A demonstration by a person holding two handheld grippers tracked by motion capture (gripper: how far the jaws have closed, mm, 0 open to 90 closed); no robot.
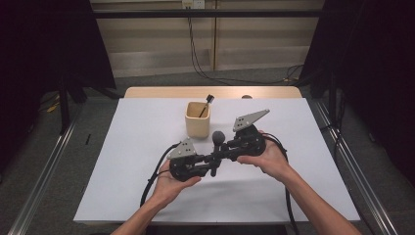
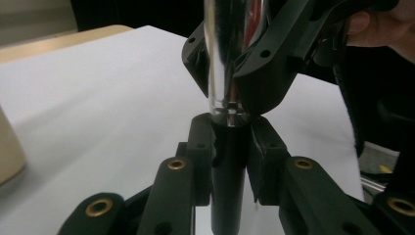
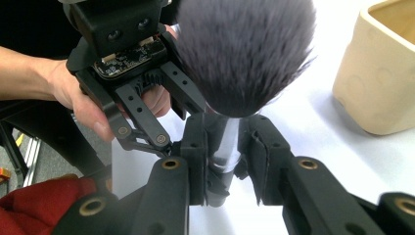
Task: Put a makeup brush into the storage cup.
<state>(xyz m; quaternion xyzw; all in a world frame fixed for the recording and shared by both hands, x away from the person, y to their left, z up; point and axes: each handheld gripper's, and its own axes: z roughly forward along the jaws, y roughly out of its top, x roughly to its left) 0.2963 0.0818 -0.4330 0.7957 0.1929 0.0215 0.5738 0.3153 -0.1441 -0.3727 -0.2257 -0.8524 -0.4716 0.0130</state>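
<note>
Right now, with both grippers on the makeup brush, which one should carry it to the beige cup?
Probably the right gripper. It clamps the makeup brush just under the bristles and sits nearer the beige cup; the left gripper grips the lower handle, farther away.

Left claw (image 1: pixel 211 165): we hold it from beneath in our left hand (image 1: pixel 169 183), palm up, jaws pointing toward the right claw and drawn in close, pads against a slim handle between them. Right claw (image 1: pixel 224 145): cupped from the side by our right hand (image 1: pixel 270 159), jaws clamped tight, pointing toward the left claw. Both forearms enter from the near edge, angled inward, claws meeting tip to tip.
</note>
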